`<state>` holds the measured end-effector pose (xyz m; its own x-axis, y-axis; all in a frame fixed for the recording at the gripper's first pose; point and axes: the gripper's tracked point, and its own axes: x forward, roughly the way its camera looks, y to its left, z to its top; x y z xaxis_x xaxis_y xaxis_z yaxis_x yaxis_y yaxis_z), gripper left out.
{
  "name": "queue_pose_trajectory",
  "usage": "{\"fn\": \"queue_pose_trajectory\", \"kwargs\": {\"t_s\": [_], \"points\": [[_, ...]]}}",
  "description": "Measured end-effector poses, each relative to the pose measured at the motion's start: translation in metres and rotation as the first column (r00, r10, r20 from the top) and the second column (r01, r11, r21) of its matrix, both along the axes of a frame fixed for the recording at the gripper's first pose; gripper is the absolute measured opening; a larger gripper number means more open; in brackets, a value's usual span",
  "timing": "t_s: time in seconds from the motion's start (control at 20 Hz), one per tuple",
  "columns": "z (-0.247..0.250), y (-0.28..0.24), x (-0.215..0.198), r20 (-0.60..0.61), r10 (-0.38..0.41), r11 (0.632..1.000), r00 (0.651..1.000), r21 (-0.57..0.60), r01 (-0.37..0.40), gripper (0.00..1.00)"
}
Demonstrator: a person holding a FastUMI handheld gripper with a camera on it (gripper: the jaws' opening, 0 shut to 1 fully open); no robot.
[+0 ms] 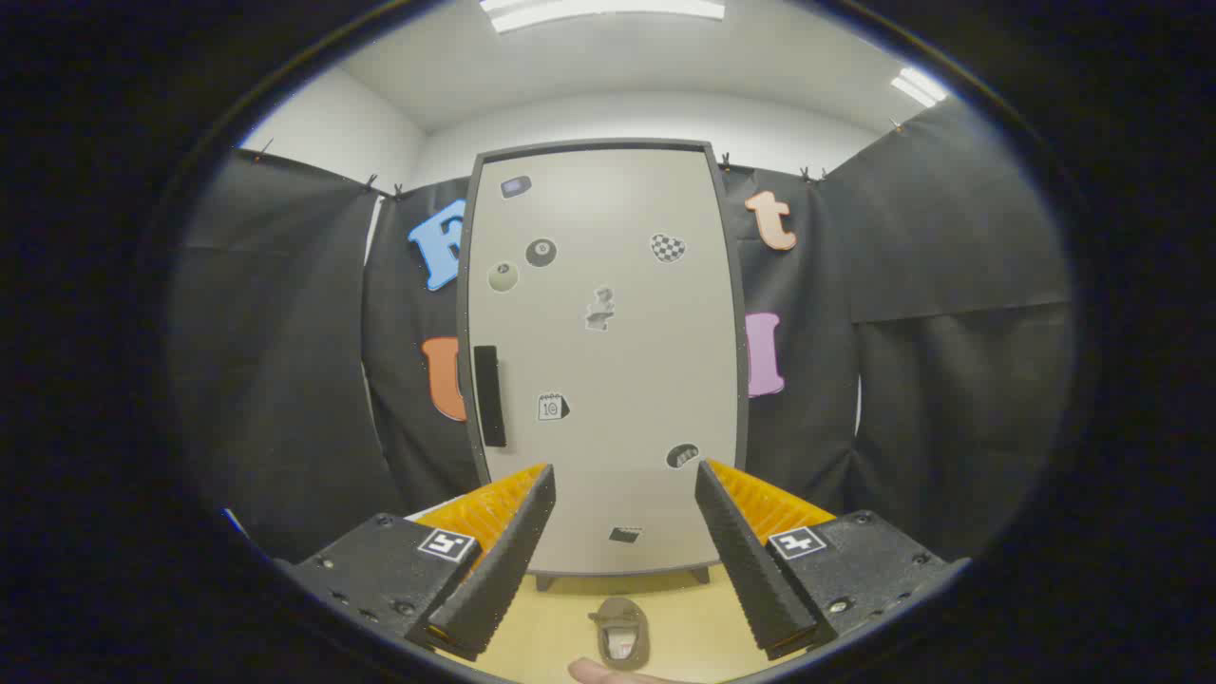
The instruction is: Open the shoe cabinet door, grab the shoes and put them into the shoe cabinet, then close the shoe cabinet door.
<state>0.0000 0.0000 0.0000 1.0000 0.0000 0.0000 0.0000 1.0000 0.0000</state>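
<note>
Zero steps done, as far as this shows. Shoe cabinet [608, 361] stands upright straight ahead of the claw [625, 486], door [617, 313] flat shut in its dark frame. Black vertical handle [488, 395] sits on the door's left side, roughly mid-height, next to a small calendar sticker [552, 407]; more stickers are scattered over the panel.

Claw is released: fingers spread wide, nothing between them, tips short of the cabinet and aimed at its lower half.

One brown shoe [622, 635] lies on the light wooden floor [551, 627] just in front of the cabinet's base, between the two fingers, opening facing the camera. Only one shoe visible; can't tell if there's a second. A fingertip [598, 673] shows on the near side of the shoe.

Left to do, my read: everything. Pull the handle to swing the door, pick up the shoe, place it inside, shut the door. First target is the handle, so the claw needs to shift toward the cabinet's left side.
</note>
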Motion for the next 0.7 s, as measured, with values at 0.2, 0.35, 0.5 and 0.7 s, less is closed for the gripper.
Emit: {"fn": "queue_pose_trajectory", "kwargs": {"t_s": [0.2,0.35,0.5,0.7], "points": [[0.004,0.004,-0.001,0.011,0.010,1.000,1.000,-0.009,-0.010,0.97],[0.004,0.010,-0.002,0.023,0.026,1.000,0.999,-0.013,-0.025,0.97],[0.001,0.011,0.001,0.021,0.030,0.999,0.999,-0.015,-0.029,0.97],[-0.003,0.019,0.010,0.016,0.039,0.999,0.999,-0.015,-0.039,0.97]]}}
